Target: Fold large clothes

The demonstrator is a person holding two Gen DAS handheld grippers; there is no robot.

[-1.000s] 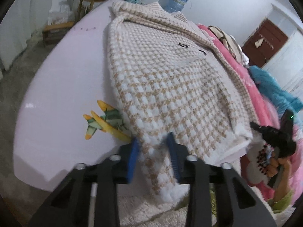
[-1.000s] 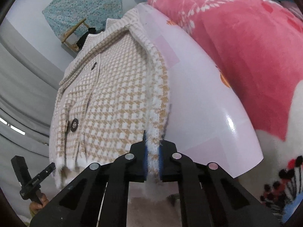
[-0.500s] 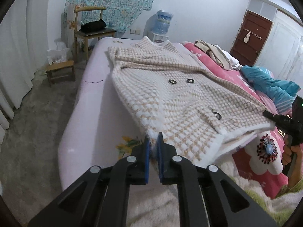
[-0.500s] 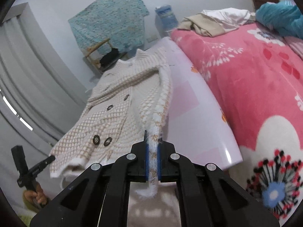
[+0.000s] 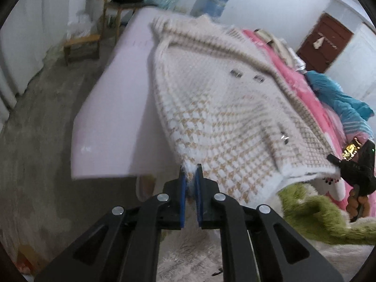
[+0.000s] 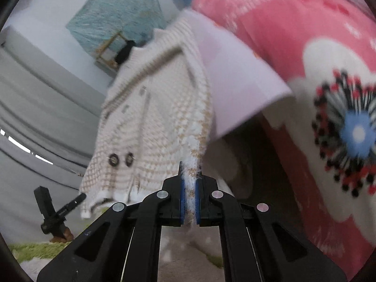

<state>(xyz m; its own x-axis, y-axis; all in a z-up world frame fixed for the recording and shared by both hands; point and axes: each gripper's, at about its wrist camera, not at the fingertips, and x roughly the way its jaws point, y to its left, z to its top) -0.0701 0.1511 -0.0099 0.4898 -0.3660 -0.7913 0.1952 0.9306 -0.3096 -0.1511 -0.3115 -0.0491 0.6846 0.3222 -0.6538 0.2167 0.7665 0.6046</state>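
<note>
Knitted coat (image 5: pixel 218 108) lying lengthwise on the lilac board (image 5: pixel 112 122), its hem lifted past the board's near end. Left gripper (image 5: pixel 190 176) and right gripper (image 6: pixel 189 178) each clamp a hem corner. Thick, soft, probably heavy; sags between grips.

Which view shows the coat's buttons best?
Left wrist: the checked coat faces the camera, four buttons spread across its front, though blurred. Right wrist sees the coat edge-on; only the lower pair is clear.
</note>
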